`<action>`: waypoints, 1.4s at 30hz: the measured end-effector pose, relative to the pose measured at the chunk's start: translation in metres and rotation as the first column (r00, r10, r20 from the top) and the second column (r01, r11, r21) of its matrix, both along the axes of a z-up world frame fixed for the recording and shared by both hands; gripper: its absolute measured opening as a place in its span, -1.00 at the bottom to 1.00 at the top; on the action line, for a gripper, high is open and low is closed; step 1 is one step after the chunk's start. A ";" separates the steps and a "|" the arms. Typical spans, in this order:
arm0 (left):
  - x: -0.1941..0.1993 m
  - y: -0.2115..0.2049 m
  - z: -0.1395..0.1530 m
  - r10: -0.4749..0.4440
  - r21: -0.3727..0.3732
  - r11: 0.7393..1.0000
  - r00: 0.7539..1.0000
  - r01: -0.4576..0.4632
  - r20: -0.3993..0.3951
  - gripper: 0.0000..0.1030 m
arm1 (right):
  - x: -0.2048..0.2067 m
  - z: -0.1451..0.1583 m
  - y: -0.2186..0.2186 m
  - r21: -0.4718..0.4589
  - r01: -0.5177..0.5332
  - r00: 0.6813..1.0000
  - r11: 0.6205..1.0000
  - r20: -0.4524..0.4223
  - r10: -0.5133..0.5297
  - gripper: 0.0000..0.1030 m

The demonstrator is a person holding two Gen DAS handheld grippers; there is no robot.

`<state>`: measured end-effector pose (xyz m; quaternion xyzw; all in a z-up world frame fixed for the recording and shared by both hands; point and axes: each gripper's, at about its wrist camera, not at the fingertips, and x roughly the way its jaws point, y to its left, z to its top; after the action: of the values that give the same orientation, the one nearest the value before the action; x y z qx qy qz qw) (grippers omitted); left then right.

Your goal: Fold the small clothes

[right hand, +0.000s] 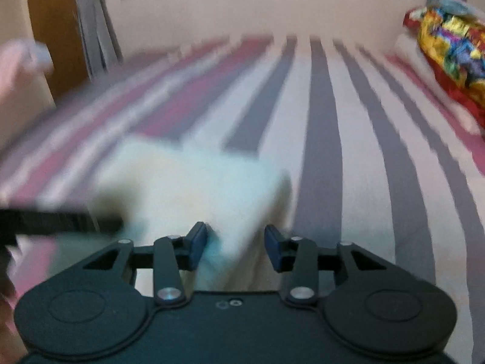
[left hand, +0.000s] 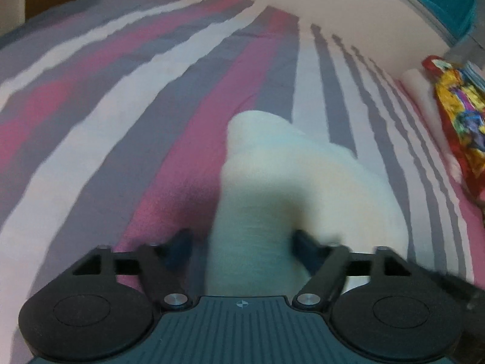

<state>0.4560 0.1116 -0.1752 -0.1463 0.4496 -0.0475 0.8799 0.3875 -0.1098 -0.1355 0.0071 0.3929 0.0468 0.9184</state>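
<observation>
I see a white garment [left hand: 303, 176] on the striped bedspread [left hand: 121, 106], a pale wall [right hand: 242, 6] beyond; left gripper [left hand: 242, 239] spread around it, right gripper's [right hand: 236, 242] grip unclear.

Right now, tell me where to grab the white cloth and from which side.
Grip the cloth at its near edge, coming from the near side, above. That edge lies between the right claw's open jaws, while the far end lies flat on the striped sheet.
</observation>
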 end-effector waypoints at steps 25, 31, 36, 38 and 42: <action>-0.141 -0.013 0.079 -0.059 0.206 0.977 0.996 0.044 0.065 0.51 | -0.127 0.043 -0.019 0.179 0.078 0.996 0.981 -0.063 -0.068 0.12; -0.204 -0.015 0.123 -0.068 0.220 0.975 0.989 0.037 0.132 0.99 | -0.190 0.067 -0.025 0.230 0.086 0.995 0.969 -0.071 -0.071 0.18; -0.254 -0.015 0.151 -0.076 0.250 0.967 0.987 0.039 0.138 1.00 | -0.239 0.094 -0.028 0.253 0.076 0.997 0.964 -0.039 -0.068 0.24; -0.274 -0.015 0.160 -0.070 0.278 0.960 0.989 0.031 0.132 1.00 | -0.257 0.106 -0.024 0.238 0.067 0.998 0.969 -0.014 -0.066 0.27; -0.308 -0.016 0.175 -0.044 0.384 0.923 0.989 -0.015 0.144 1.00 | -0.292 0.126 -0.014 0.214 0.043 0.998 0.976 0.029 -0.051 0.30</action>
<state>0.1476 0.0957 -0.0006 0.0360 0.3839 0.0242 0.9223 0.0952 -0.1234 -0.0095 0.1139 0.3697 0.0669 0.9197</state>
